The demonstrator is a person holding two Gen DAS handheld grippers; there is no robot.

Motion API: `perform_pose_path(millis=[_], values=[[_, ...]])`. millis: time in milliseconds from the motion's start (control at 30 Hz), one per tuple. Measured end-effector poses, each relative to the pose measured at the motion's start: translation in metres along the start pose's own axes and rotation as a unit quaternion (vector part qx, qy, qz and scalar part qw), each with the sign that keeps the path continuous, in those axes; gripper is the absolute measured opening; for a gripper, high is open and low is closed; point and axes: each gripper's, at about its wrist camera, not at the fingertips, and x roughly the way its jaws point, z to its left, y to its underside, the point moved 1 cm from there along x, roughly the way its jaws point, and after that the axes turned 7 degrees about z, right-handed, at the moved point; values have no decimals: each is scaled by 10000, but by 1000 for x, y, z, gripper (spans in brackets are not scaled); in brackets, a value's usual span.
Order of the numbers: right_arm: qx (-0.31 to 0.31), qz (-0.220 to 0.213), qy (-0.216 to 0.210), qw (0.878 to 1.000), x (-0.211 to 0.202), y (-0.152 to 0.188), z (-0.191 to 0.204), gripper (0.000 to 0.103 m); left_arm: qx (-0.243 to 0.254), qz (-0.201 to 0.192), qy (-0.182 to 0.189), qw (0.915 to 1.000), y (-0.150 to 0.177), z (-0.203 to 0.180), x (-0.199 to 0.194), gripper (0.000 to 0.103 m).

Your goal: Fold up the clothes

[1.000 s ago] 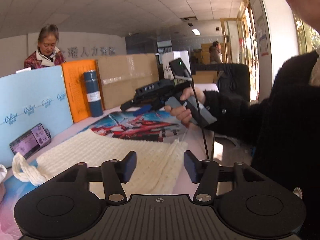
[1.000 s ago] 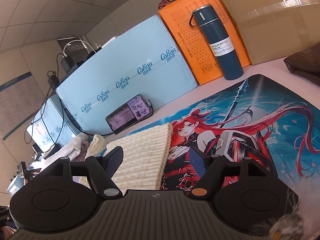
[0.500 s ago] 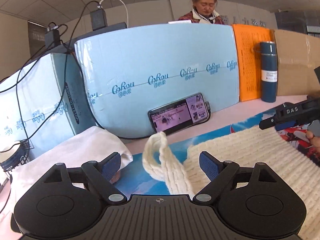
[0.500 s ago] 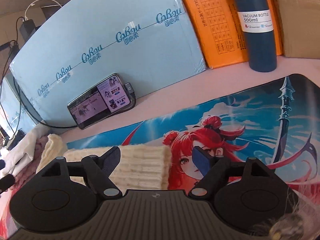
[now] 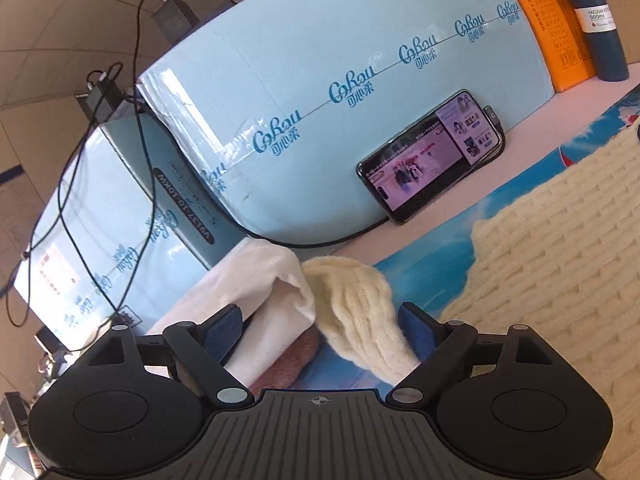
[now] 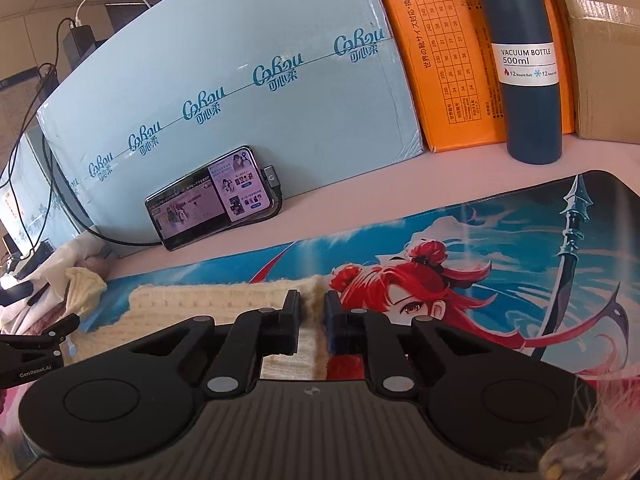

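Observation:
A cream knitted sweater (image 5: pixel 560 248) lies flat on a printed desk mat (image 6: pixel 500 248). Its loose sleeve end (image 5: pixel 356 312) curls up at the left, between the jaws of my left gripper (image 5: pixel 320 330), which is open around it. In the right wrist view the sweater (image 6: pixel 208 304) lies low at the left, and my right gripper (image 6: pixel 312 316) is shut on its upper right corner. The left gripper's tool also shows at the left edge of that view (image 6: pixel 36 346).
A folded white garment over a pink one (image 5: pixel 260 296) lies left of the sleeve. A phone (image 6: pixel 212 196) on a cable leans against light blue boxes (image 6: pixel 240 92). An orange box (image 6: pixel 448 60), a blue vacuum bottle (image 6: pixel 524 68) and a cardboard box (image 6: pixel 608 60) stand behind.
My left gripper has swung left and dropped down over the sleeve end. My right gripper has lowered to the sweater's corner and closed on it.

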Motion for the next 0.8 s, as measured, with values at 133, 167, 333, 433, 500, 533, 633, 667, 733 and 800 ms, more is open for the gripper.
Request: perform_pose_path(millis=[133,167,333,433,500,533,633,667,733,800], values=[[142,-60,163,9997,-9,2,-7,11,-92,85,-39,9999,16,9,-11,88],[190,-68,183,9996,-11,2,-8,11,-200,85,31,9998,18,11,-13,88],[347,-239,369,9984,-27,2,-18,11,-419,1,362,9985,11,9,-11,88],[551,-372,536,9963,-36,1,-30,10,-320,-14,518,9981,-3,1,-2,88],[729,-451,656,9942,-42,-1,-41,10,-295,27,678,9973,-14,-4,8,88],[828,-481,714,9928,-44,-2,-47,10,-289,57,760,9967,-19,-7,12,88],[1161,-514,816,9885,-47,-4,-65,10,-266,208,902,9953,-34,-14,26,88],[1249,-523,802,9875,-47,-5,-71,10,-222,262,864,9957,-39,-16,31,88],[1301,-410,813,9873,-43,-6,-76,10,-186,341,804,9960,-48,-17,38,88],[1366,-339,846,9864,-40,-5,-77,10,-359,295,811,9956,-58,-11,39,88]])
